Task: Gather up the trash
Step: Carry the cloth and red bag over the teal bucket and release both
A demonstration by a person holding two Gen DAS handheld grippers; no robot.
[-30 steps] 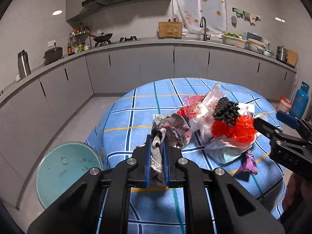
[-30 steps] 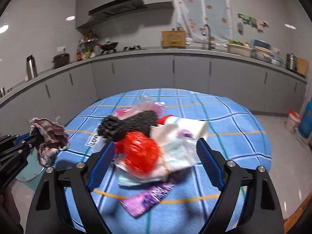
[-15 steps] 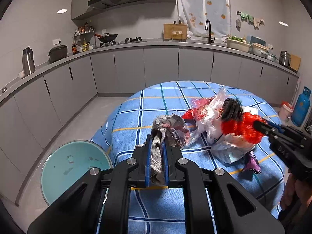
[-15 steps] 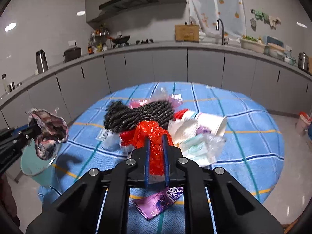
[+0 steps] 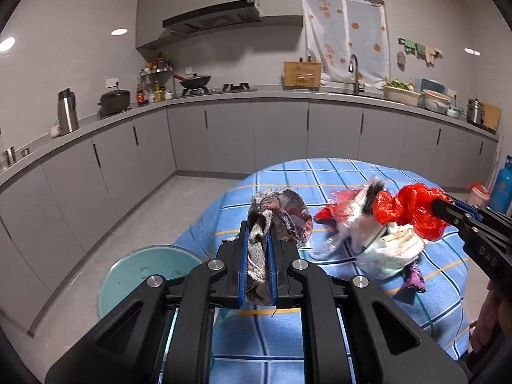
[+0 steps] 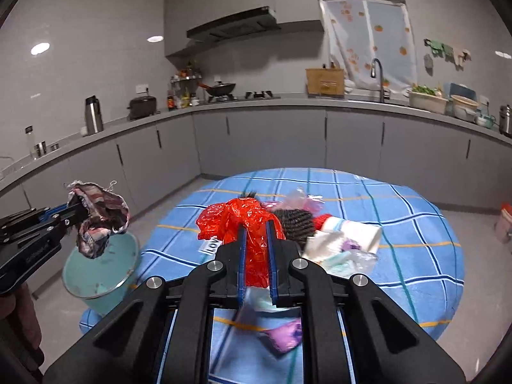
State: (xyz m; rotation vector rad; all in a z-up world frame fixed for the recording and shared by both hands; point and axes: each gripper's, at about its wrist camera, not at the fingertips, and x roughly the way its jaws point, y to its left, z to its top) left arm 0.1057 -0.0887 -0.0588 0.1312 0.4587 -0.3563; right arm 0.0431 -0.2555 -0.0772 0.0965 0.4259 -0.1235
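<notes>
— What has changed in the last second?

— The right tongs (image 6: pixel 256 256) were standing wide over the heap a second ago; their jaws have just been closing, and now they are clamped on the red plastic bag (image 6: pixel 246 220). The bag is coming up off the desk (image 6: pixel 400 224), and the rest of the trash heap (image 5: pixel 380 243) is smeared with blur, so it seems to be dragged or stirred by the pull.

— And the other hand?

— The left tongs (image 5: pixel 256 262) are pressed together on a crumpled patterned rag (image 5: pixel 278 214), as they were a second ago. Seen from the right wrist, the rag (image 6: pixel 99 217) hangs in the air above the teal bin (image 6: pixel 96 275), which stands on the floor just beside the desk.

— So where does that leave the collecting?

— By my reading, two pieces are now in hand instead of one. The rag looks ready to be dropped into the bin; the red bag has yet to be carried across. A purple wrapper (image 6: pixel 284 336), a paper cup (image 6: pixel 355 230) and a dark bristly thing (image 6: pixel 294 220) are still on the desk.
</notes>
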